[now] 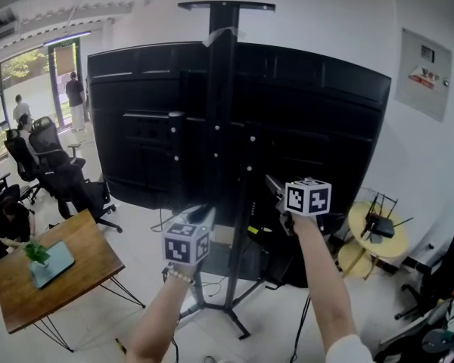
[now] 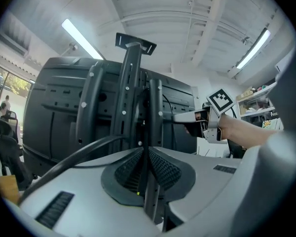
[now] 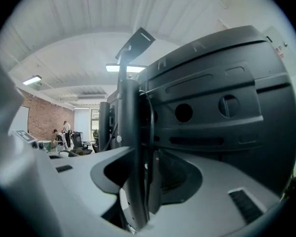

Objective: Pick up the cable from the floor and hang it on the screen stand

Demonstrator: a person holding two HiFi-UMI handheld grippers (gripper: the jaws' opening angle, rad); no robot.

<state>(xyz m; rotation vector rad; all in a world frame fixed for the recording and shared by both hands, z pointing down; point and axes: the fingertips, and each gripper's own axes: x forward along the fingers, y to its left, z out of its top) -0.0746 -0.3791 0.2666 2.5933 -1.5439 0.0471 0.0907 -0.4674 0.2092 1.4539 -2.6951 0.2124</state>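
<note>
I face the back of a big black screen point(image 1: 318, 112) on its black stand post point(image 1: 225, 89). My left gripper point(image 1: 200, 212) is low beside the post. In the left gripper view its jaws point(image 2: 144, 149) stand almost together, pinching a black cable point(image 2: 64, 164) that curves away down to the left. My right gripper point(image 1: 271, 181) reaches the post from the right and also shows in the left gripper view point(image 2: 185, 116). In the right gripper view its jaws point(image 3: 148, 167) are open, with the post point(image 3: 130, 132) and a thin black cable point(image 3: 152, 127) between them, untouched by the pads.
A wooden table point(image 1: 83, 259) with a plant stands at lower left, with office chairs point(image 1: 60, 165) behind it. A yellow round table point(image 1: 363, 225) stands at the right. The stand's legs point(image 1: 231, 312) spread on the floor below my hands. People are far off at the left.
</note>
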